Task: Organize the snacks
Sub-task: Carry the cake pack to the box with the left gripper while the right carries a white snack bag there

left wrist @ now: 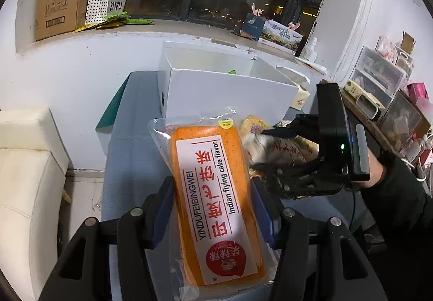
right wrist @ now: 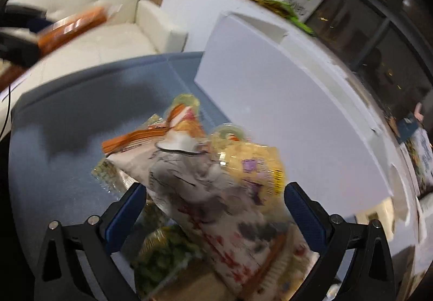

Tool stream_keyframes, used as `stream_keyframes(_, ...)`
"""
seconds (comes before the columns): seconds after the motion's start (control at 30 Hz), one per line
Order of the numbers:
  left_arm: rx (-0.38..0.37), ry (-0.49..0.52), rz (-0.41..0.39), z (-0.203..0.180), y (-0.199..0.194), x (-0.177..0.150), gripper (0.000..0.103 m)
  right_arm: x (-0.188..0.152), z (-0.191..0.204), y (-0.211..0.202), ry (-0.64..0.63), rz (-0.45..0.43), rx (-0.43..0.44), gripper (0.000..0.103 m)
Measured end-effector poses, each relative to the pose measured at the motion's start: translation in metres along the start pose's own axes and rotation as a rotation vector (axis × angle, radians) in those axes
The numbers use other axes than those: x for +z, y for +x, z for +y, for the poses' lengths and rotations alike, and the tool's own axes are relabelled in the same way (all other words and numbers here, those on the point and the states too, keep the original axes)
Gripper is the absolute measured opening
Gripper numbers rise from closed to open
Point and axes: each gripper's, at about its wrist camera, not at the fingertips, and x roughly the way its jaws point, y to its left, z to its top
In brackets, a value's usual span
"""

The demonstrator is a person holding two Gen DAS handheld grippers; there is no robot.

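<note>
The left hand-held gripper (left wrist: 213, 209) clamps an orange cake packet (left wrist: 213, 201) between its blue pads, the packet running lengthwise ahead of it above the grey-blue table (left wrist: 130, 165). Straight beyond the packet stands an open white box (left wrist: 227, 92). To its right, the right hand-held gripper (right wrist: 213, 209) has its jaws spread wide on either side of a crumpled white snack bag (right wrist: 205, 192) atop a heap of snacks (right wrist: 167, 252); the view is blurred, and the pads seem apart from the bag. The white box lies ahead-right of this gripper.
</note>
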Motion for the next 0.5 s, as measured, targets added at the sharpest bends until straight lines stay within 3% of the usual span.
stream_keyframes(0.03, -0.003, -0.002, -0.004, 0.002, 0.001, 0.001, 0.06, 0.002, -0.001, -0.001, 0.016, -0.007, -0.017, 0.062)
stream_keyframes(0.07, -0.005, -0.003, -0.019, 0.003, 0.0, 0.004, 0.06, 0.005, -0.006, -0.004, 0.058, -0.024, -0.008, 0.059)
stream_keyframes(0.1, -0.005, -0.007, -0.038, 0.003, 0.0, 0.004, 0.06, 0.006, -0.01, -0.011, 0.091, -0.058, 0.01, 0.045)
stream_keyframes(0.13, -0.01, -0.014, -0.053, 0.005, -0.002, 0.006, 0.06, 0.006, -0.016, -0.019, 0.128, -0.092, 0.01, 0.041)
stream_keyframes(0.33, -0.048, -0.031, -0.12, 0.005, -0.001, 0.039, 0.06, 0.005, -0.072, -0.089, 0.421, -0.325, 0.143, 0.04)
stream_keyframes(0.5, -0.078, 0.032, -0.196, -0.008, 0.008, 0.105, 0.06, 0.001, -0.128, -0.125, 0.691, -0.447, 0.21, 0.04)
